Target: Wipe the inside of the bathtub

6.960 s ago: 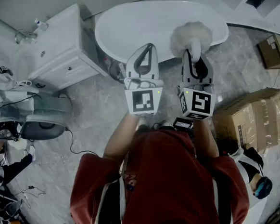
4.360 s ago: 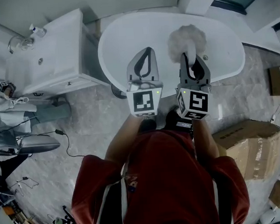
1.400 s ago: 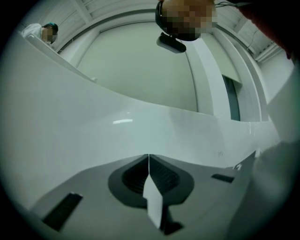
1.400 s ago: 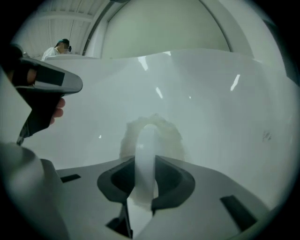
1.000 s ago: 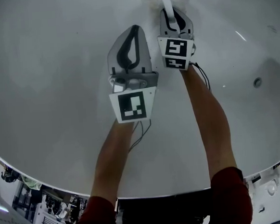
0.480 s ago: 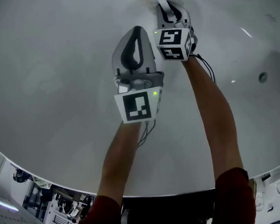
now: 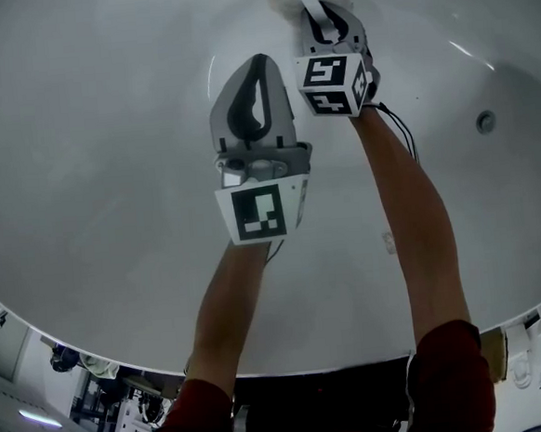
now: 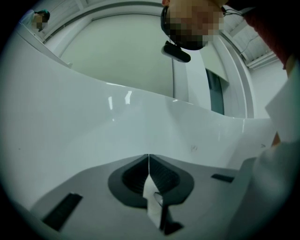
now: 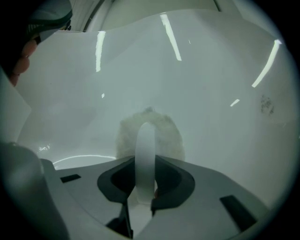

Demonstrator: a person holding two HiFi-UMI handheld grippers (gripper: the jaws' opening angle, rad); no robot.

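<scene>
A person is leaning deep over a white bathtub (image 7: 80, 160), both arms reaching down inside it. The right gripper (image 7: 317, 5) is clamping the white handle (image 9: 145, 150) of a fluffy cleaning pad (image 9: 151, 131), and the pad is pressing against the tub's inner wall at the far end of the reach. The left gripper (image 7: 257, 62) is hovering beside it with its jaws together and nothing between them. A round fitting (image 7: 485, 121) is showing on the wall to the right. Wiping seems to be under way. No streaks or suds are marking cleaned areas, so how much surface remains cannot be judged.
</scene>
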